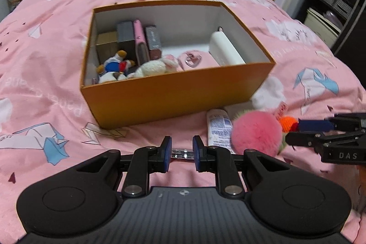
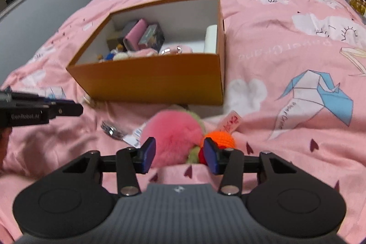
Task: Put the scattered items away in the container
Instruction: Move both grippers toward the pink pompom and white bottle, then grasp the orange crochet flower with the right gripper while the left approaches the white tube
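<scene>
Our right gripper [image 2: 179, 153] stands spread around the pink pompom [image 2: 172, 136], pads not visibly pressing it; it lies on the bedspread [image 2: 286, 65] just ahead of us, short of the orange box [image 2: 148, 81]. It looks feather-light and squashy, so we judge a squeeze across its middle best. Our left gripper [image 1: 181, 153] is narrowly parted over a small shiny metal thing [image 1: 183, 154]; whether it pinches, we cannot tell

One orange box [image 1: 173, 97], one pink pompom [image 1: 255, 132], one white tube [image 1: 217, 129], two grippers.
</scene>
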Motion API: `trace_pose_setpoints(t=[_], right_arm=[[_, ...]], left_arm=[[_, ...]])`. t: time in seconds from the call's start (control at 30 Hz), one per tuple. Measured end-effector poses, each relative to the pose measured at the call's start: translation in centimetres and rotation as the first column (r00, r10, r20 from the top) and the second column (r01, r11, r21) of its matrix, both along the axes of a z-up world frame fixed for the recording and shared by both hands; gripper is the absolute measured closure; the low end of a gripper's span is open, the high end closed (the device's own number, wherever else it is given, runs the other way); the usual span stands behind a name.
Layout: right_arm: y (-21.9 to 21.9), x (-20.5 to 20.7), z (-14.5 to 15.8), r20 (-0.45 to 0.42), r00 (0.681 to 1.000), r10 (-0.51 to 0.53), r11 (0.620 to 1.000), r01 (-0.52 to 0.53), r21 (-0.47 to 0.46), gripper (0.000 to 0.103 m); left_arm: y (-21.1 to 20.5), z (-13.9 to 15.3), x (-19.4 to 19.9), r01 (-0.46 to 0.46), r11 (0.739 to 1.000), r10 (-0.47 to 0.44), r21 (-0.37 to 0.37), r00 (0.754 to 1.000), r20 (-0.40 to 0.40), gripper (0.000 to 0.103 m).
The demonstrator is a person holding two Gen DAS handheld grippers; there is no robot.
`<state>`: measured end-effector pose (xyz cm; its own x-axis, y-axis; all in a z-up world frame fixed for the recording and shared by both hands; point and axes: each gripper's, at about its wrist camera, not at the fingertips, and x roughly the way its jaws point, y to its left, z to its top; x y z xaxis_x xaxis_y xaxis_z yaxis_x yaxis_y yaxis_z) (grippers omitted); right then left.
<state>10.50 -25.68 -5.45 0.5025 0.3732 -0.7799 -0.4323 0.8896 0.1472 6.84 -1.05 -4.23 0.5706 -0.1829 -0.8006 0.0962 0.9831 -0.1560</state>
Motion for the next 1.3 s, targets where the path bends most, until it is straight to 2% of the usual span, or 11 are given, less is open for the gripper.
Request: trace_pose_setpoints(t=[0.2, 0.3, 0.43, 0.5, 0.53, 0.7, 0.8, 0.97, 1.03, 1.17, 1.3], right_arm=[[-0.7, 0.1, 0.1, 0.062, 0.998, -0.019, 0.996, 0.025, -0.089, 0.053], [-1.0, 1.0, -0.9, 0.03, 0.999, -0.038, 0.993, 0.041, -0.108, 0.053], [-1.3, 2.0, -2.8, -0.039, 0.998, -0.047, 0.993, 0.042, -0.11, 0.053], [-1.2, 2.4, -3.4, -0.057, 0.997, -0.046, 0.993, 0.04, -0.107, 0.057], [-1.2, 2.4, -3.5, -0.057, 0.997, -0.047, 0.994, 0.04, -0.105, 0.061], [-1.2, 2.6, -3.3, -0.053, 0.998, -0.034, 0.996, 0.029, -0.08, 0.061], [-1.1, 2.8, -3.4, -0.06, 0.998, -0.031, 0.996, 0.026, -0.081, 0.061], [-0.8, 3.0, -3.9, -0.076, 0.997, -0.023, 0.996, 0.017, -0.085, 0.061], [-0.9, 3.0, -4.0, -0.078, 0.997, -0.022, 0.996, 0.016, -0.083, 0.061], [-1.0, 3.1, -4.2, -0.084, 0.996, -0.025, 0.997, 0.019, -0.077, 0.06], [-0.9, 3.2, -4.3, -0.086, 0.996, -0.025, 0.997, 0.018, -0.075, 0.06]], left_arm=[[-1.4, -1.0, 0.1, 0.078, 0.993, -0.075, 0.086, 0.997, -0.035, 0.077], [-1.6, -1.4, 0.2, 0.097, 0.99, -0.092, 0.098, 0.994, -0.055, 0.076], [-1.8, -1.8, 0.3, 0.124, 0.985, -0.115, 0.119, 0.99, -0.079, 0.067], [-1.9, -2.1, 0.3, 0.141, 0.98, -0.13, 0.139, 0.988, -0.089, 0.067], [-2.1, -2.2, 0.4, 0.155, 0.976, -0.142, 0.151, 0.985, -0.093, 0.067], [-3.4, -2.2, -0.2, 0.262, 0.942, -0.252, 0.21, 0.965, -0.073, 0.067], [-4.9, -2.3, -0.7, 0.351, 0.897, -0.351, 0.271, 0.935, -0.049, 0.067], [-7.7, -3.7, -1.3, 0.488, 0.775, -0.51, 0.402, 0.858, -0.059, 0.067], [-8.5, -4.3, -1.2, 0.519, 0.734, -0.545, 0.438, 0.835, -0.075, 0.066], [-9.9, -5.6, -1.1, 0.557, 0.658, -0.599, 0.507, 0.795, -0.096, 0.054], [-11.1, -7.4, -0.9, 0.58, 0.591, -0.631, 0.56, 0.765, -0.126, 0.054]])
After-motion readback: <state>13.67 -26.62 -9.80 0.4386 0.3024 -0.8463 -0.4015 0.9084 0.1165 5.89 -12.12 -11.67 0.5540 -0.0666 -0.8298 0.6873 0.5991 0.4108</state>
